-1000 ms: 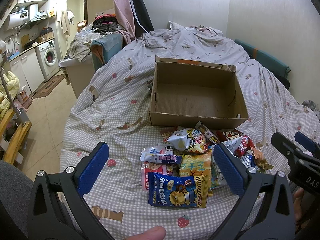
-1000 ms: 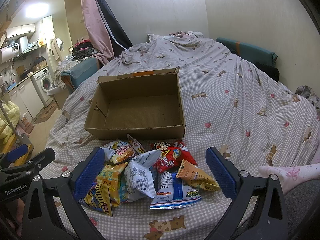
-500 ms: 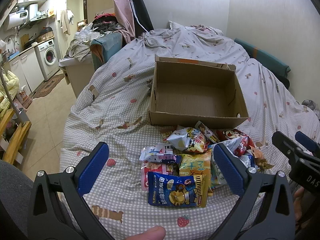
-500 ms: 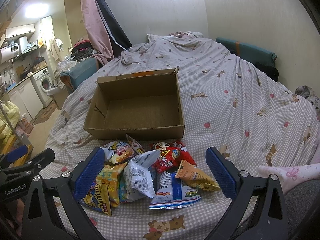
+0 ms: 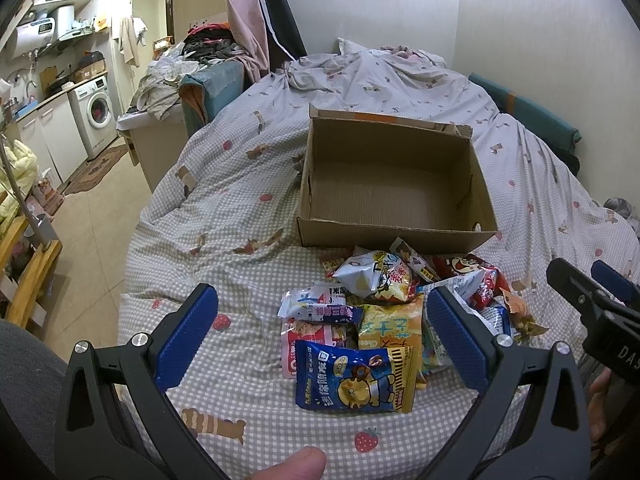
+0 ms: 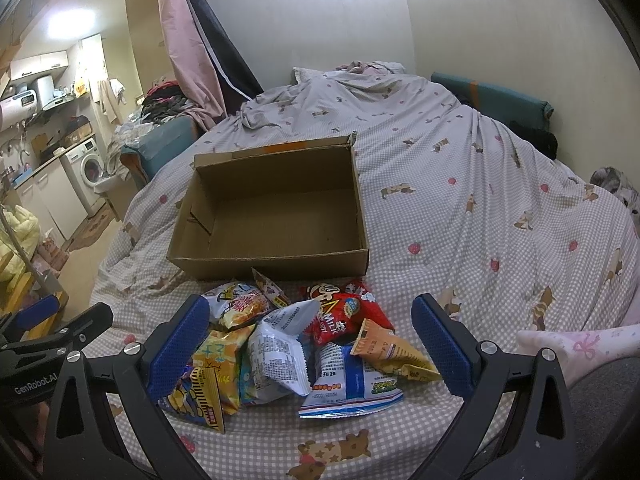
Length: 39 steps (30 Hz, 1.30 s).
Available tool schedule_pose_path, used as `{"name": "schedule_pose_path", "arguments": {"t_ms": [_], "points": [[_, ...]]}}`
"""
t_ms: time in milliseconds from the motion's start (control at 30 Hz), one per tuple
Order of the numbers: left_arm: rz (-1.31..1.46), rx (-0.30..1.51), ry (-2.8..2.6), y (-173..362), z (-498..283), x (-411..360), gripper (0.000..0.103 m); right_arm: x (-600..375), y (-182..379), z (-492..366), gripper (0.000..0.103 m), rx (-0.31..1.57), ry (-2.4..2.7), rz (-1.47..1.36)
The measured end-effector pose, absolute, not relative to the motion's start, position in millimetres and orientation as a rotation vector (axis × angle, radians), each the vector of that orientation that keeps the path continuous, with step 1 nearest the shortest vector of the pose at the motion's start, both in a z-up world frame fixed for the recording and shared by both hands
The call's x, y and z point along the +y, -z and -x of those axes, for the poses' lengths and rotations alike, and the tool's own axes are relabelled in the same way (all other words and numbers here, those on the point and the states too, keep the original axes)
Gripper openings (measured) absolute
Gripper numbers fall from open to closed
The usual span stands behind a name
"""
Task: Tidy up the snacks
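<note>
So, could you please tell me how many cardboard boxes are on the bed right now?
1. The cardboard box sits open and empty on the bed, just beyond the snack pile. None others show, though the views cover only part of the bed.

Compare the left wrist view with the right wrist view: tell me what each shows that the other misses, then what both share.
Only the left wrist view shows the face of the blue snack packet with a yellow cartoon animal and a pink packet.

Only the right wrist view shows the orange triangular packet and a foot in a pink-bow sock.

Both share the empty brown cardboard box, the red packet, and each open gripper: left gripper, right gripper.
</note>
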<state>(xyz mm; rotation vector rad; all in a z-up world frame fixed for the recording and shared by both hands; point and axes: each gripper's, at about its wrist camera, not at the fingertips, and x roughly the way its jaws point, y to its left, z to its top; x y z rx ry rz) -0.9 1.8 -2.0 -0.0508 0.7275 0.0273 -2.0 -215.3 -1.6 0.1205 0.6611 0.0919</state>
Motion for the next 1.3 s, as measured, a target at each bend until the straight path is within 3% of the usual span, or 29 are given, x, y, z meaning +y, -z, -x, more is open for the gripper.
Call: {"name": "schedule_pose_path", "arguments": {"t_ms": [300, 500, 733, 1133, 1233, 1300], "points": [[0.052, 0.758, -0.024, 5.9, -1.7, 0.9, 0.103, -215.4, 2.6, 1.8, 0.103, 0.665, -0.091, -0.131], [0.097, 0.956, -0.052, 37.7, -23.6, 16.1, 0.103, -233.2, 7.7, -6.6, 0.103, 0.72, -0.086, -0.217], [0.132, 1.223, -0.018, 91.4, -36.0, 20.3, 0.103, -274.2, 19.6, -40.2, 0.103, 0.926, -0.145, -0.373], [0.099, 1.362, 0.111, 130.8, -42.7, -24.0, 0.103, -334.0, 65.4, -94.8, 0.102, 1.246, -0.126, -0.443], [0.109, 1.372, 0.111, 137.4, -44.8, -29.9, 0.103, -326.5, 86.1, -105.8, 0.091, 1.369, -0.186, -0.362], [0.109, 1.371, 0.11, 139.8, -45.6, -32.9, 0.103, -318.5, 94.1, -108.3, 0.091, 1.406, -0.233, -0.327]]}}
